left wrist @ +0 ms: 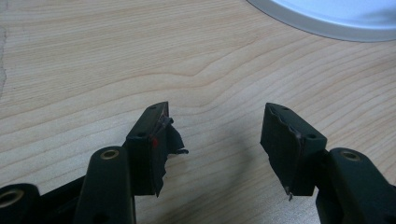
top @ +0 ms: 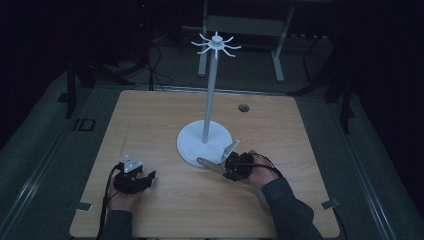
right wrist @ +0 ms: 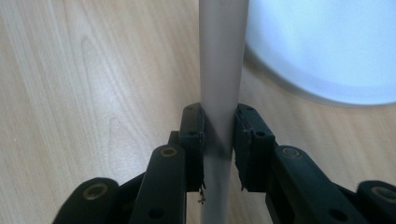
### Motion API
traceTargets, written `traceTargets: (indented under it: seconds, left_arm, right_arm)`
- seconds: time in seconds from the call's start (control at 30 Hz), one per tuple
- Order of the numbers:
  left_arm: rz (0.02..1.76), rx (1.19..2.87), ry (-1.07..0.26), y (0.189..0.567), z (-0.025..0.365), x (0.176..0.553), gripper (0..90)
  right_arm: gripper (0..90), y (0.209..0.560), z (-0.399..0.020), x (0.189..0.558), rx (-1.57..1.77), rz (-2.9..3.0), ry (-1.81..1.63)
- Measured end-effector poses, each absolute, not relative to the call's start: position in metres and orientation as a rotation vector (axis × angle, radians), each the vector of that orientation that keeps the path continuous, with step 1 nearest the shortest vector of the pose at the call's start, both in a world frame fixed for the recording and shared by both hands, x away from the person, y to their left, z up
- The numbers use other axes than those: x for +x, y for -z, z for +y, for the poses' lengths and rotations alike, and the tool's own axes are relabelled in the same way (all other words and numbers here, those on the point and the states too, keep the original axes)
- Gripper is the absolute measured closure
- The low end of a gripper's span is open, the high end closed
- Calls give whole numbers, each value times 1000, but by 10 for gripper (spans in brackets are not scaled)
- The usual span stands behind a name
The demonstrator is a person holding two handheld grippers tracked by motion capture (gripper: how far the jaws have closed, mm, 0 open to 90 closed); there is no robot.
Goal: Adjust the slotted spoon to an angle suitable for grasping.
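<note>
Pinching the flat utensil (right wrist: 219, 84) in my right tongs (right wrist: 218, 140), I had grasped but not hung it on the stand (top: 209, 105); left tongs (left wrist: 215, 140) lay spread, empty.

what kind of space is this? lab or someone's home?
Probably a lab or recording rig, not a home: a bare wooden table on dark floor, metal frame legs behind it, loose cables, and a white hook stand as the prop.

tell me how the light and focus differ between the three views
High view: dim, the room black, the wooden table and white stand still readable. Left gripper view: bright, wood grain sharp, soft shadow under the open left tool. Right gripper view: bright, the held handle and stand base blurred.
</note>
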State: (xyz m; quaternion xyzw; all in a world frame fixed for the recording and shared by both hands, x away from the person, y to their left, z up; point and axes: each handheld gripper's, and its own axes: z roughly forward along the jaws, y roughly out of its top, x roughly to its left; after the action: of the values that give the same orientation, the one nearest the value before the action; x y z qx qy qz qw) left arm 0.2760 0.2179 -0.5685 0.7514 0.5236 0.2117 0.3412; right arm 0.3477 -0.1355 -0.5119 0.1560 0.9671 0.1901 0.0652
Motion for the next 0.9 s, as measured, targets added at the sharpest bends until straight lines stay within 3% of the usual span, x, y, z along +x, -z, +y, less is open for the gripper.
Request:
traceTargets:
  seconds: [0.9]
  left_arm:
    - [1367,1959,-550,569,218,277,429]
  right_arm:
    - [745,474,-177,358,690,2597,-940]
